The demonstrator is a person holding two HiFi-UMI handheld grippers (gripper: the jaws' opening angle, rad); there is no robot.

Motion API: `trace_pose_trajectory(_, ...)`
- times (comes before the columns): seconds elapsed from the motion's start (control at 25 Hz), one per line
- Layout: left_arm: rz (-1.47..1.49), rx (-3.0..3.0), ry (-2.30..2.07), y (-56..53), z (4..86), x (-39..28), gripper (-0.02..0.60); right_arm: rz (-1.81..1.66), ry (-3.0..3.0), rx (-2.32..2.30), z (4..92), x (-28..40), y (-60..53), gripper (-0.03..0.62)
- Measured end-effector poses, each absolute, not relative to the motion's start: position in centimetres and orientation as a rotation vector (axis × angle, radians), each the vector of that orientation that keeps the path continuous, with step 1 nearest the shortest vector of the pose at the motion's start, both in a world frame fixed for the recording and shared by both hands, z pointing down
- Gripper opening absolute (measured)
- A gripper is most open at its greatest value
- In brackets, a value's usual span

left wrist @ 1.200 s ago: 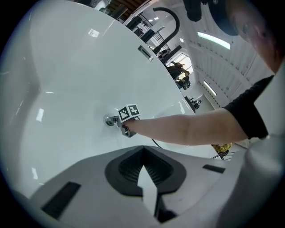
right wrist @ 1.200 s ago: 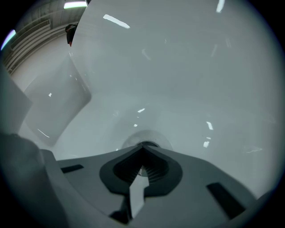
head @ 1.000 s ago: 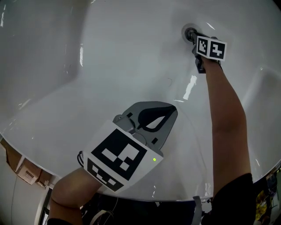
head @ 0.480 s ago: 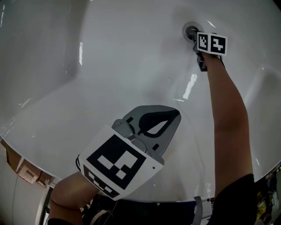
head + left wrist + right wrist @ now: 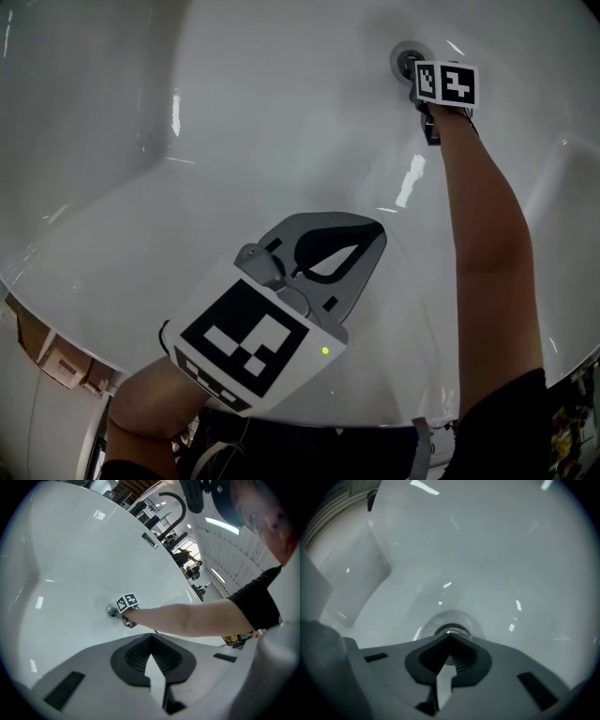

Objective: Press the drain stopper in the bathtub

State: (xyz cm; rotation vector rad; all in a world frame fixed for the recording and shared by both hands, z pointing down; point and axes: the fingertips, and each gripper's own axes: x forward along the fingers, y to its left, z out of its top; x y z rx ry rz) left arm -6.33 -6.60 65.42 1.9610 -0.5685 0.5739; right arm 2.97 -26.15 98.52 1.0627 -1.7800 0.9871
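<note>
The chrome drain stopper [image 5: 404, 58] sits in the white bathtub's floor [image 5: 281, 131] at the far right. My right gripper [image 5: 415, 71] is shut, and its tips rest right at the stopper's near edge. In the right gripper view the closed tips [image 5: 450, 638] cover the front of the stopper [image 5: 449, 628], with its round chrome flange showing around them. My left gripper [image 5: 373, 230] is shut on nothing and hangs above the tub floor near the front rim. From the left gripper view, the stopper [image 5: 111, 611] lies far ahead beside the right gripper's marker cube [image 5: 127, 603].
The tub's walls curve up on the left [image 5: 84, 112] and the right [image 5: 572, 187]. Its front rim [image 5: 112, 366] runs along the bottom. Cardboard boxes [image 5: 56, 361] stand outside the tub at the lower left. A slot-shaped overflow plate [image 5: 150, 541] sits on the far wall.
The right gripper has edged farther forward onto the drain stopper. The left gripper has barely shifted and stays shut.
</note>
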Motion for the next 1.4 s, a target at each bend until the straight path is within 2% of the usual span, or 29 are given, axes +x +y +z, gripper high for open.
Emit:
trace_pose_trajectory(0.2, 0.619, 2.009, -0.729, -7.3, 68.6, -9.3, 0.003, 1.007, -1.921, 1.241, 90.9, 4.1, -24.3, 0.014)
trace_pose_trajectory(0.36, 0.631, 1.999, -0.838, -8.3, 67.7, -11.3, 0.003, 1.064, -2.041, 1.228, 82.3, 3.9, -20.9, 0.015)
trace_pose_trajectory(0.8, 0.532, 2.026, -0.866, -8.0, 55.5, -8.7, 0.003, 1.029, -2.201, 1.309, 60.2, 7.1, -13.2, 0.015)
trace_pose_trajectory(1.4, 0.564, 2.141, -0.838, -4.6, 39.9, -6.0, 0.003, 0.921, -2.363, 1.477, 37.7, 8.5, -5.4, 0.015)
